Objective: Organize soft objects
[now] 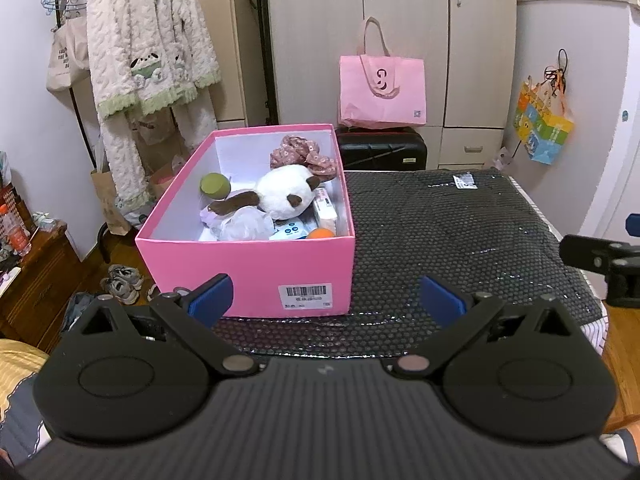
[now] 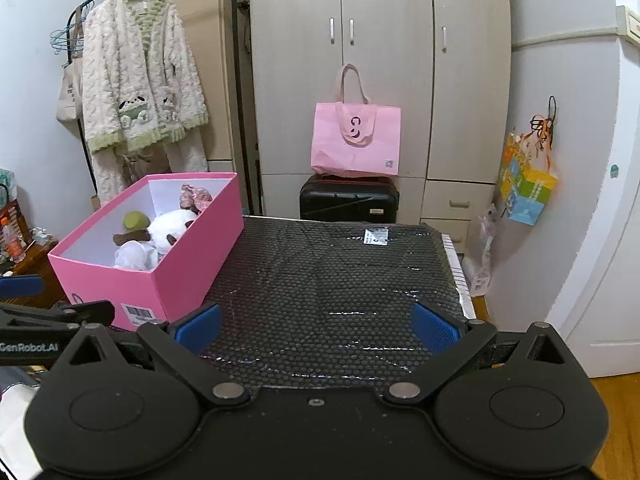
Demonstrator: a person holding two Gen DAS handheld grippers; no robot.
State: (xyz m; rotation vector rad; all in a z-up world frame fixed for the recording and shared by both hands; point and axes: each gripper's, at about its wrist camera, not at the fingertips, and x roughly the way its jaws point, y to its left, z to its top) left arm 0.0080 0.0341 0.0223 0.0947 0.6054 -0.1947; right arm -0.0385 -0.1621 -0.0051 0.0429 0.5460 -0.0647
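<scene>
A pink box stands on the left of a black bubble-wrap mat. Inside lie a white-and-brown plush, a green ball, a floral scrunchie, a white mesh puff, an orange ball and small packets. My left gripper is open just in front of the box's near wall, holding nothing. My right gripper is open over the bare mat, right of the box.
A black suitcase with a pink tote bag stands behind the table, before a wardrobe. A fleece robe hangs at the left. A colourful bag hangs on the right wall. Shoes lie on the floor.
</scene>
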